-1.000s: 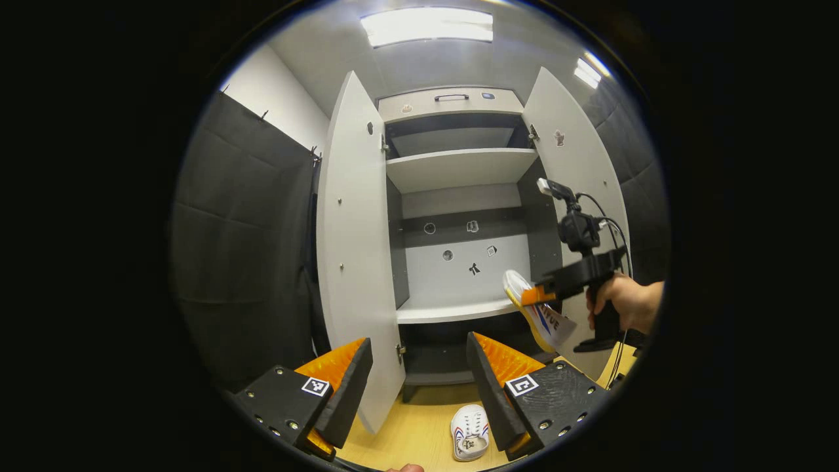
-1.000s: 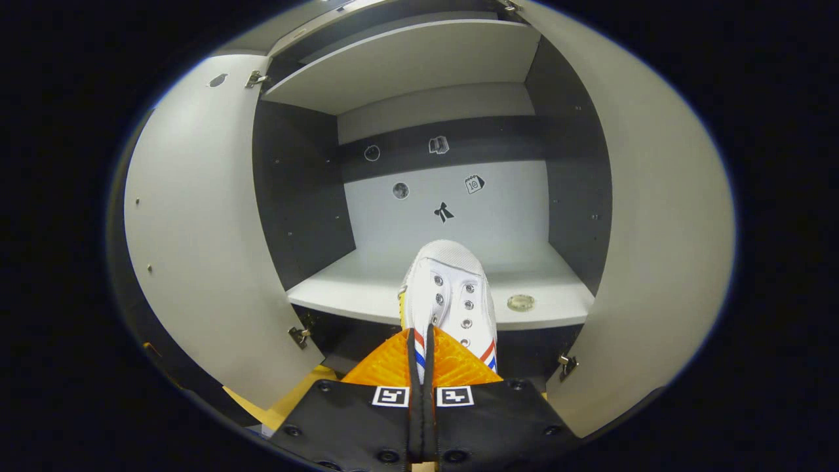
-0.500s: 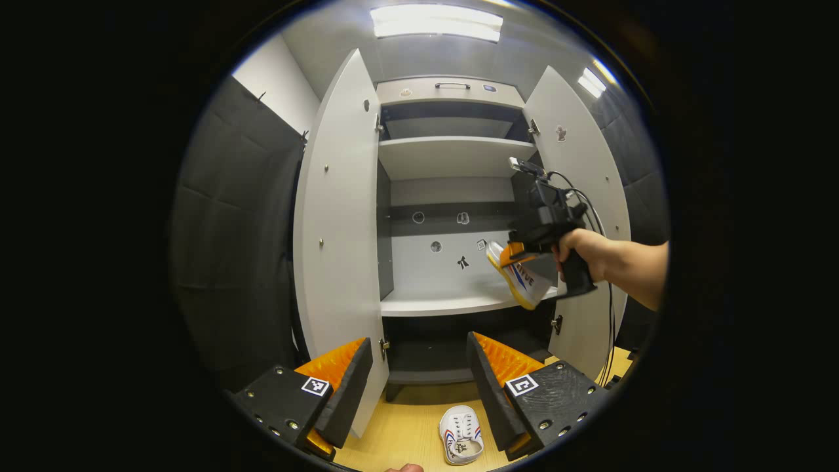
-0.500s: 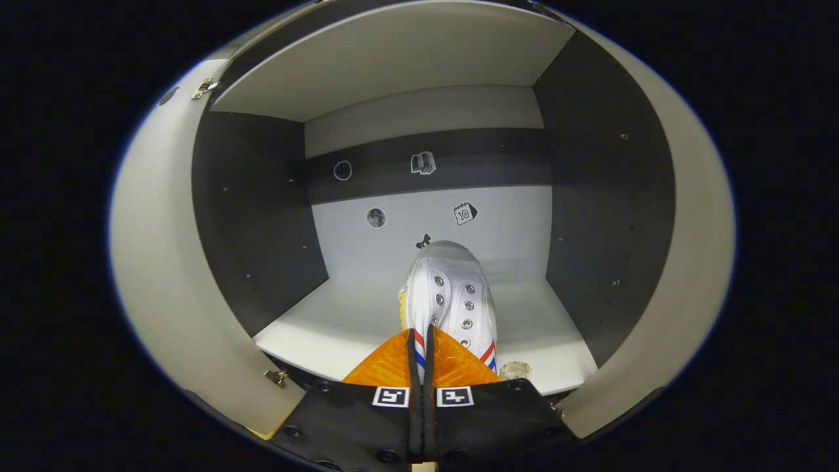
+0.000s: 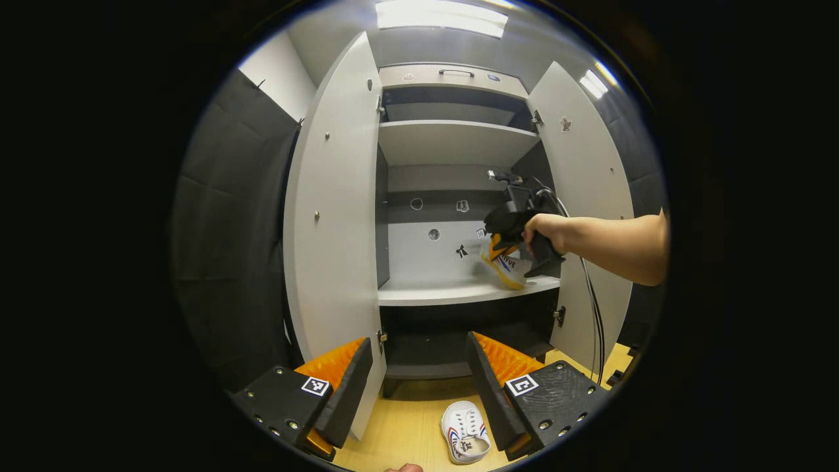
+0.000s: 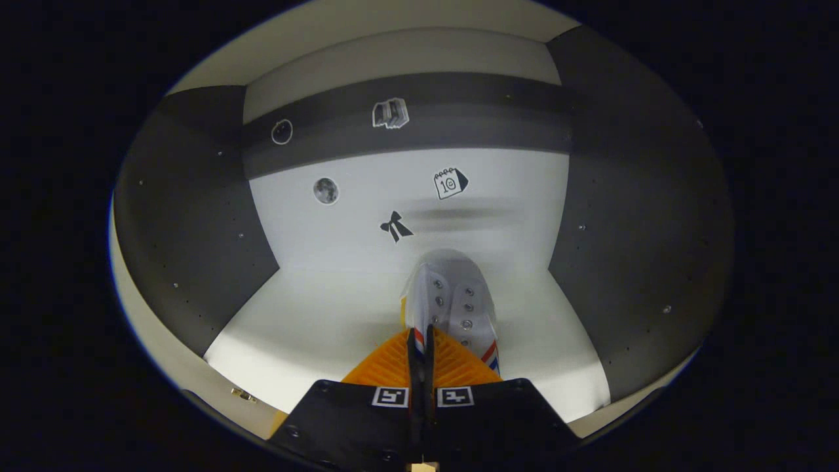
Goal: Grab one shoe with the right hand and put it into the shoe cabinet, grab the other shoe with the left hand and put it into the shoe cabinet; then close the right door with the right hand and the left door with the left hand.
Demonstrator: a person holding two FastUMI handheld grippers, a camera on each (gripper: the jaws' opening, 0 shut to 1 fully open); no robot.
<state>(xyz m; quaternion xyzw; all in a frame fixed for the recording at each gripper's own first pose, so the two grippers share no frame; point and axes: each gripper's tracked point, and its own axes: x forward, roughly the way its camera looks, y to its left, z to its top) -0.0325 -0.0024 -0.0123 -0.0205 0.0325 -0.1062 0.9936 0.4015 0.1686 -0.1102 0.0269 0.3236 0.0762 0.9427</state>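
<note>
The right tool [image 6: 419, 354] is clenched on a white shoe [image 6: 452, 298], held above the cabinet shelf [image 6: 314, 328]. If released tilted, it may roll off. The left tool [image 5: 419, 380] is released; the other shoe [image 5: 464, 432] lies on the floor.

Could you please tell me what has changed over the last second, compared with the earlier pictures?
The right gripper has carried its shoe forward, from in front of the open doors into the cabinet, over the middle shelf. It is not let go: the fingers stay pressed on it. The left gripper stays open and empty, the second shoe remains on the floor, and both doors stay open.
</note>
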